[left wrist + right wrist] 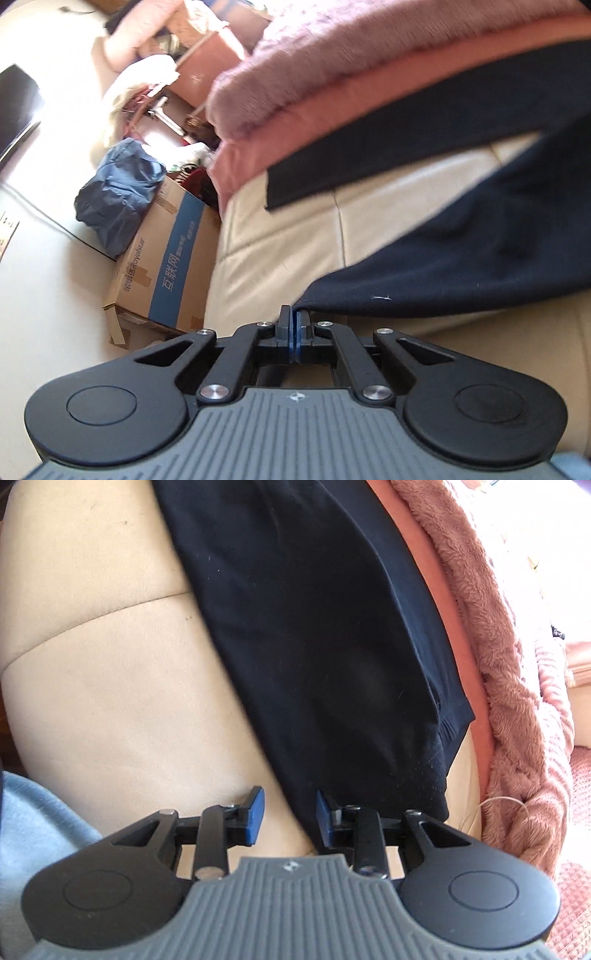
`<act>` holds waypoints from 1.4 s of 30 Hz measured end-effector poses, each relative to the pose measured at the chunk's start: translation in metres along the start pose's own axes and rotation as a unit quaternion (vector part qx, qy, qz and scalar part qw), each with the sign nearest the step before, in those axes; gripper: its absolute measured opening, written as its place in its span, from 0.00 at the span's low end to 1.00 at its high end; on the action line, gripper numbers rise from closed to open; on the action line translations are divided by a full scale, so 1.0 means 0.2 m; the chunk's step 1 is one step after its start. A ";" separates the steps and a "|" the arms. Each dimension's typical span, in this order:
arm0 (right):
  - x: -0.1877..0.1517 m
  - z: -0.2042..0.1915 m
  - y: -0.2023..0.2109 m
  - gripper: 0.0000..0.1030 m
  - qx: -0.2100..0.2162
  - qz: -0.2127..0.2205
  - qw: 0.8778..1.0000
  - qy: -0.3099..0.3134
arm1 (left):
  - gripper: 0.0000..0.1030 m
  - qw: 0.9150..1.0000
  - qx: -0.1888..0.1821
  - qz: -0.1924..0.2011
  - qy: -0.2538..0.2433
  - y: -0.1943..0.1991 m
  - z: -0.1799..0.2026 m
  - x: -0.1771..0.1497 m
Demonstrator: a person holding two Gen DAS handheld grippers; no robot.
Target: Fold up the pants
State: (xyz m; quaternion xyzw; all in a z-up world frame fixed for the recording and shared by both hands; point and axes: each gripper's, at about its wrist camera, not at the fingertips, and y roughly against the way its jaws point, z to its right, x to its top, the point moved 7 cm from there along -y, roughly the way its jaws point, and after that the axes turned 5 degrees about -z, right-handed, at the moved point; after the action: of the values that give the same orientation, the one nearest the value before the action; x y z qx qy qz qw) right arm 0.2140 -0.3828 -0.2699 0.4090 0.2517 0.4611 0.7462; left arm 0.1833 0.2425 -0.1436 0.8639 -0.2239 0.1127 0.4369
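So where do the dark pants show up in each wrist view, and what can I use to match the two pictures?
Left wrist: the pants cross the right half, one corner pinched in the shut left gripper.
Right wrist: they run from top centre down to the open right gripper, whose right pad sits at the hem.
Shared landmark: the pink fleece blanket beside the pants on the cream sofa.
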 end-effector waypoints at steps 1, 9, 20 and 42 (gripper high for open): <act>0.00 -0.01 0.00 0.25 -0.004 0.000 1.000 -0.001 | 0.01 1.000 0.001 0.005 0.010 0.03 -0.02 0.02; 0.04 0.02 -0.02 0.00 -0.009 0.010 0.998 -0.055 | 0.01 0.999 0.008 0.028 0.038 0.13 -0.09 0.16; 0.00 0.25 0.32 0.00 -0.103 0.119 0.965 -0.212 | 0.01 0.989 0.004 0.053 0.137 0.25 -0.25 0.24; 0.57 1.12 -0.16 0.00 -0.143 0.085 0.971 -0.173 | 0.01 0.992 0.020 -0.026 0.119 -0.35 -0.24 0.89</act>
State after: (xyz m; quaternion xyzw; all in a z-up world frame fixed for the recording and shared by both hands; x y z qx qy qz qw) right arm 0.4496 -0.3733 -0.1761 0.3915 0.0144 0.4759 0.7875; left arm 0.3741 0.2669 -0.0948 0.8586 -0.1456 0.2078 0.4455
